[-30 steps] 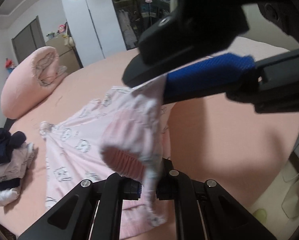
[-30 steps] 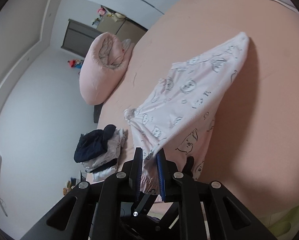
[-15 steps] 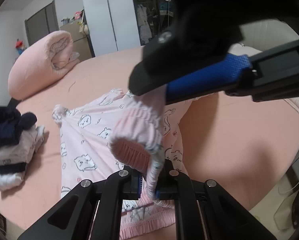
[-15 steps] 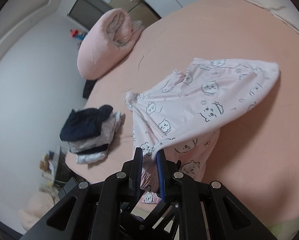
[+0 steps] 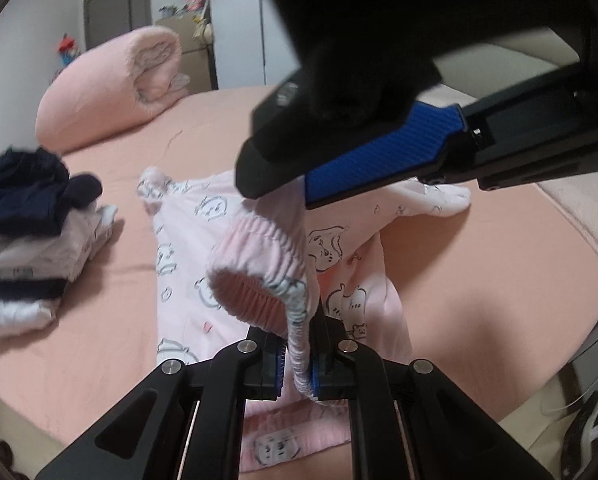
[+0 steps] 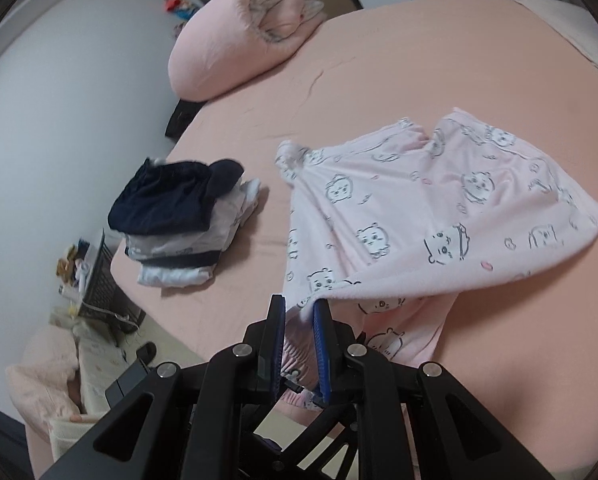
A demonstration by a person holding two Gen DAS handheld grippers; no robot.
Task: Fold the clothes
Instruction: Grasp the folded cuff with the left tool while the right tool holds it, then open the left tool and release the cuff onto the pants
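Both tools grip pink printed pajama pants above a pink bed. The left tool is clenched on the elastic waistband; the right tool is clamped on bunched fabric at the same end. The pants' far part lies spread on the sheet, the near end lifted. A stack of folded clothes sits nearby, with a rolled pink quilt beyond.

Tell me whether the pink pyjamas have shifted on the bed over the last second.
Yes. The pyjamas have spread sideways, away from the folded pile, their far corner now lying lower and flatter on the bed.
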